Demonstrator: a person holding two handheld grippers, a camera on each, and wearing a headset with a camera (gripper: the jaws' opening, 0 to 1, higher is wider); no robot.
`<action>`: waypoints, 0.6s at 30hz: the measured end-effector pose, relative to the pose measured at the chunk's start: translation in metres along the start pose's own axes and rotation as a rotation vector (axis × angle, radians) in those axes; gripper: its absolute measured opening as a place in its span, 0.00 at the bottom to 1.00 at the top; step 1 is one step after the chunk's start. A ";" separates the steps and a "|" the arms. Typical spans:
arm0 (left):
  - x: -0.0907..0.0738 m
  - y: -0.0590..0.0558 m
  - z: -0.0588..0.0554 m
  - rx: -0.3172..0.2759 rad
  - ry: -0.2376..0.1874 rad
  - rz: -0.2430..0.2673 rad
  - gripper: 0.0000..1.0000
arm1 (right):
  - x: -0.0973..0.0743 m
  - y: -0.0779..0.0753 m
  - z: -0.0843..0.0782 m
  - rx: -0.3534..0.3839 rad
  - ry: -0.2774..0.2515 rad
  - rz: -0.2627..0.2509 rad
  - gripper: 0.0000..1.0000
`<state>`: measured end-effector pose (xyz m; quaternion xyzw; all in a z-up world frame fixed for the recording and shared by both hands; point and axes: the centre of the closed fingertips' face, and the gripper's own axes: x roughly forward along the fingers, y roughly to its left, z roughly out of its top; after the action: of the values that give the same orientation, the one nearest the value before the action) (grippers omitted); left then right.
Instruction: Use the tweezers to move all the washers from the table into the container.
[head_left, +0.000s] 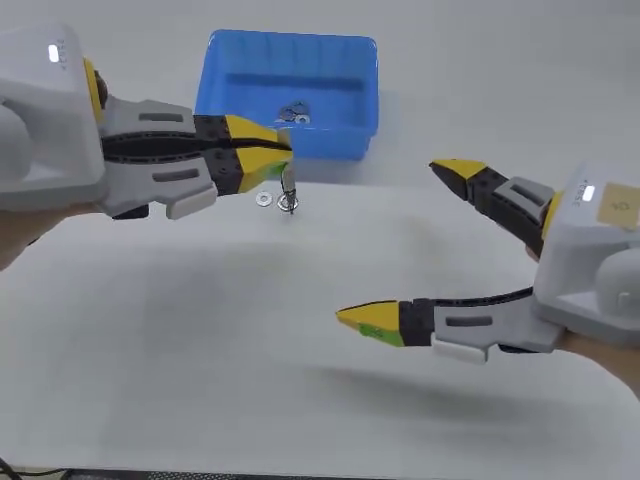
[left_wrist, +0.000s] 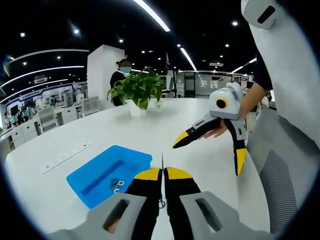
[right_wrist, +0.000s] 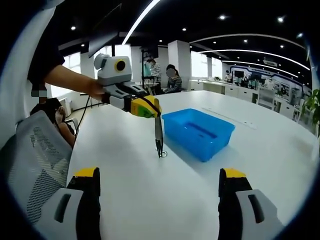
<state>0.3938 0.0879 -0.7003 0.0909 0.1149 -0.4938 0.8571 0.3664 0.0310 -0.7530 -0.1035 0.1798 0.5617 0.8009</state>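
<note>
Right gripper (head_left: 391, 243) nearest us, hovering over counter (head_left: 200, 330), jaws spread wide, carrying nothing. We are holding tweezers (head_left: 288, 186) upright in left gripper (head_left: 283, 152), its jaws clenching their upper end and the tips resting on counter just before blue container (head_left: 335, 140). Ring at tips (head_left: 289, 205) looking like washer; we cannot tell if pinched. Loose washer (head_left: 263, 199) lying just beside. Few washers (head_left: 296, 114) already sitting inside container. We are judging task partway: at least two left on counter.
</note>
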 end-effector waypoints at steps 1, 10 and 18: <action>0.000 0.000 0.000 -0.001 0.002 0.002 0.05 | 0.000 0.001 0.000 0.001 0.000 0.005 0.99; -0.001 -0.003 0.002 0.016 0.057 -0.009 0.05 | 0.013 0.003 0.005 -0.009 0.005 0.033 0.98; -0.003 -0.003 -0.001 0.033 0.096 -0.020 0.05 | 0.040 0.014 0.018 -0.058 0.018 0.151 0.84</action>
<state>0.3894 0.0890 -0.7010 0.1277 0.1486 -0.4992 0.8440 0.3686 0.0773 -0.7522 -0.1181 0.1780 0.6246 0.7511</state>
